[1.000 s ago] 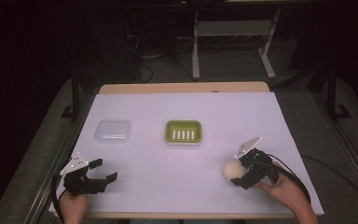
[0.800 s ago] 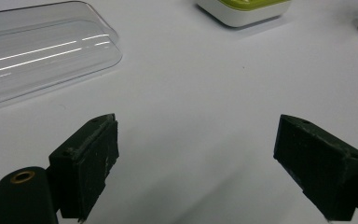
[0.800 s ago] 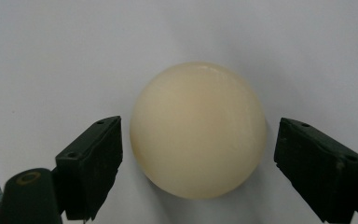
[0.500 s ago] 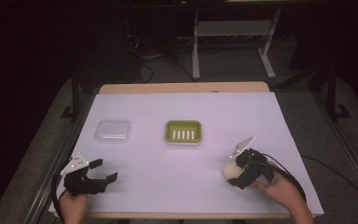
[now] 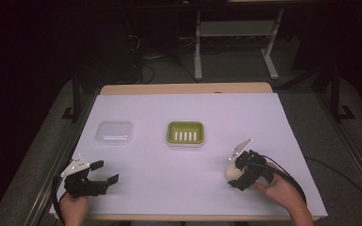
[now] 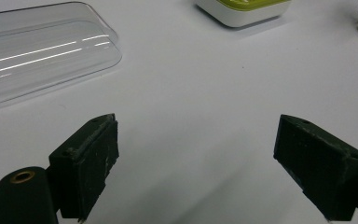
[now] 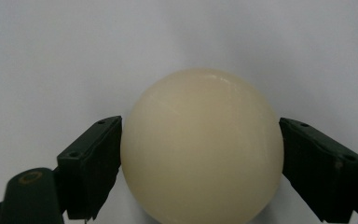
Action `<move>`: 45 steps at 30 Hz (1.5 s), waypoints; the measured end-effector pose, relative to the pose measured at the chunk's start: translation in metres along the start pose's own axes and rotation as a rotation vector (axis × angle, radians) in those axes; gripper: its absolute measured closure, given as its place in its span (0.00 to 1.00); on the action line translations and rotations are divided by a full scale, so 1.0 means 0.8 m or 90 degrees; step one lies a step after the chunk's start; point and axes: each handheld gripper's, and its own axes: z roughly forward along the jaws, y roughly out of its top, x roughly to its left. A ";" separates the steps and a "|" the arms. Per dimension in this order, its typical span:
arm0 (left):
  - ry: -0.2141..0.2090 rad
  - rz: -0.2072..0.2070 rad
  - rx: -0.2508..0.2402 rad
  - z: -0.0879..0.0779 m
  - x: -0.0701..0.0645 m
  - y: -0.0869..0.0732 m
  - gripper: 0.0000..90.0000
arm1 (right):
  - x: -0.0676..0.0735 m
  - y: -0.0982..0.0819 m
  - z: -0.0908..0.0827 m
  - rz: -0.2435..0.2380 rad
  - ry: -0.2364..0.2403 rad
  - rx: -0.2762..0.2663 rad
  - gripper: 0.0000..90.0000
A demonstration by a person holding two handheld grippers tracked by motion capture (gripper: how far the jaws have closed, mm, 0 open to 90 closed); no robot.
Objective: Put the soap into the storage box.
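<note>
- Your right gripper (image 5: 237,175) has its fingers pressed on both sides of the cream soap ball (image 7: 200,149), low over the desk (image 5: 184,122).
- It looks smooth, rounded and slippery; grip across its widest part.
- Your left gripper (image 5: 104,172) is spread and empty.

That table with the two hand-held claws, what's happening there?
A person holds a tool in each hand. The right tool has its jaws closed around a cream round soap near the table's front right. The left tool sits open and empty at the front left. A green soap dish and a clear lid lie farther back.
</note>
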 end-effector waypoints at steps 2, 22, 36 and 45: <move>0.000 0.002 0.001 0.000 0.000 0.000 0.14 | 0.000 0.000 0.001 0.000 -0.002 0.003 0.18; -0.006 0.001 0.005 0.001 -0.001 0.000 0.14 | -0.003 0.013 0.000 -0.006 0.013 0.016 0.27; -0.004 0.001 -0.002 0.000 0.000 0.000 0.14 | -0.010 0.063 -0.008 -0.032 0.030 -0.001 0.27; -0.001 -0.003 -0.002 0.000 0.000 -0.001 0.14 | -0.018 0.080 -0.012 -0.034 0.036 -0.012 0.27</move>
